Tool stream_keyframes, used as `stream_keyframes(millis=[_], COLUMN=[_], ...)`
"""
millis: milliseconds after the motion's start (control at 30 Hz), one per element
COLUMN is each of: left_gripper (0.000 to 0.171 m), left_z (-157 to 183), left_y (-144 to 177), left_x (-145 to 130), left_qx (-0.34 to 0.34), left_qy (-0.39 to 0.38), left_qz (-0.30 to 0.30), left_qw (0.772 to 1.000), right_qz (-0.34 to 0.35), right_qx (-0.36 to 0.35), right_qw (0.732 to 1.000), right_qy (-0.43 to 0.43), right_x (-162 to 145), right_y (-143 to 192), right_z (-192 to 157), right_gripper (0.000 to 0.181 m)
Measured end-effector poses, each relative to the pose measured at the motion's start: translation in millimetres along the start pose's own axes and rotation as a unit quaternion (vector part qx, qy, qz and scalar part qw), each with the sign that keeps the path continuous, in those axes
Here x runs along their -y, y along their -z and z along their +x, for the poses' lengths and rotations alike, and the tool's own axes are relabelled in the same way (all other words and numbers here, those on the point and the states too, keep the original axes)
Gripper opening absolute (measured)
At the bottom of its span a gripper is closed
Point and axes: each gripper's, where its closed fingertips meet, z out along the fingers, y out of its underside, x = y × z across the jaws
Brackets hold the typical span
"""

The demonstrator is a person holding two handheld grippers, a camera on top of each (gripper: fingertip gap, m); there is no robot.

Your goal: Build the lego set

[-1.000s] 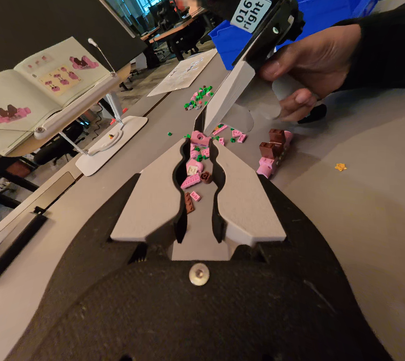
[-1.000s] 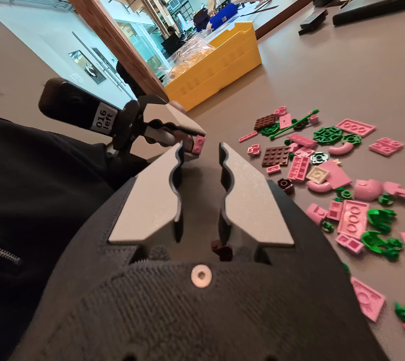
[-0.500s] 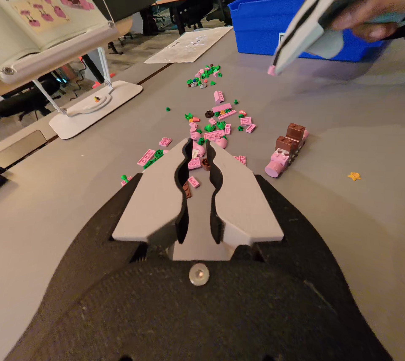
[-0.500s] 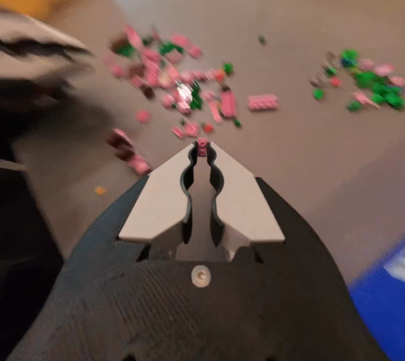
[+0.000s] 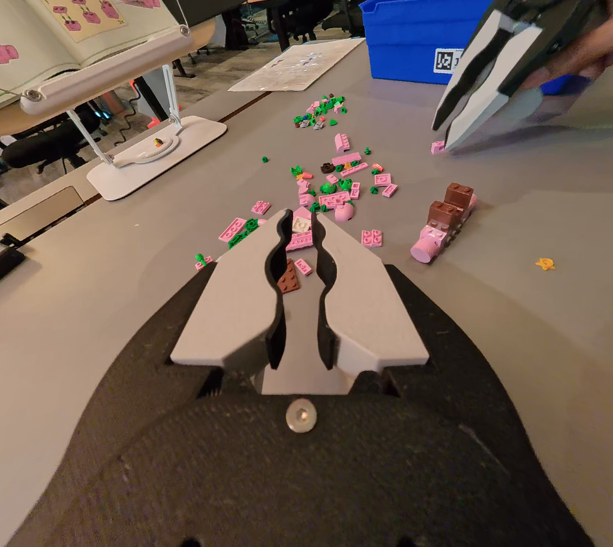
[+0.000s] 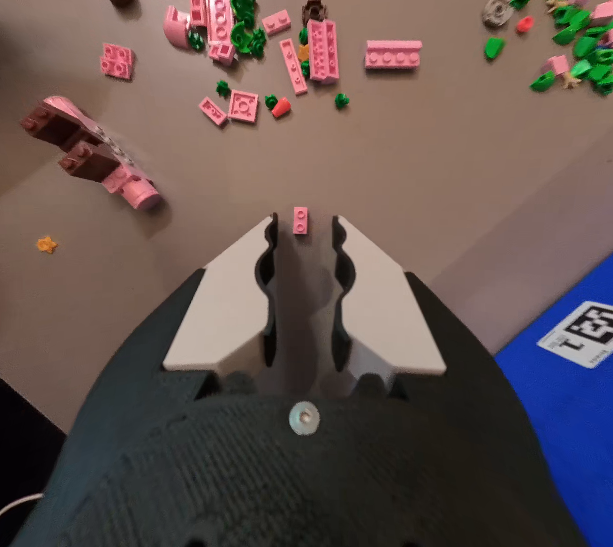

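Left claw [image 5: 300, 221], grey-fingered with wavy black inner pads, hangs low over the grey table [image 5: 99, 315] with its jaws parted a little and nothing between them; under it lies the near end of the scatter of loose pink, green and brown lego pieces [image 5: 335, 196], a small brown studded plate [image 5: 288, 280] showing in the gap. Rightward stands the partly built pink and brown lego model [image 5: 442, 222], lying on its side clear of the scatter, with a tiny orange star-shaped piece [image 5: 545, 263] further right. Right claw [image 6: 302, 221] sits tip-down at the table, jaws spread and released, and a small pink two-stud lego plate [image 6: 300, 221] lies flat on the table between its fingertips without touching either; in the left wrist view that plate shows just beside the tips. Behind it is a blue plastic bin [image 5: 431, 20]. As I judge it, the risk lies in that plate: it is thin and flat, so closing fingers may ride over it, or skew it and flick it away toward the bin or into the scatter, where it would be lost among like pink parts. A careless sweep could also knock the model, which looks loosely balanced.
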Motion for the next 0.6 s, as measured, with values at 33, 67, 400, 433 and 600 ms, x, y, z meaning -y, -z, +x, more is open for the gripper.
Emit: stream_keyframes(millis=[33,67,400,433,600], left_gripper=[0.01,0.01,0.014,0.015,0.019], left_z=[0,-1,-44,-44,-46], left_y=[0,1,4,4,2], left_x=[0,0,-28,-30,-35], left_qx=[0.0,0.001,0.082,0.08,0.083], left_qy=[0.001,0.002,0.022,0.024,0.029], left_qz=[0.0,0.0,-0.067,-0.072,-0.088], left_qw=[1.0,1.0,0.994,0.994,0.992], right_qz=[0.017,0.039,0.168,0.162,0.197], right_qx=[-0.003,-0.004,0.013,0.009,0.017], right_qw=[1.0,0.999,0.985,0.986,0.974], right_qy=[-0.007,-0.015,0.024,0.045,0.113], right_x=[4,10,65,71,114], right_y=[6,13,26,20,5], right_z=[2,5,-19,-22,-27], right_gripper=[0.035,0.036,0.039,0.039,0.038])
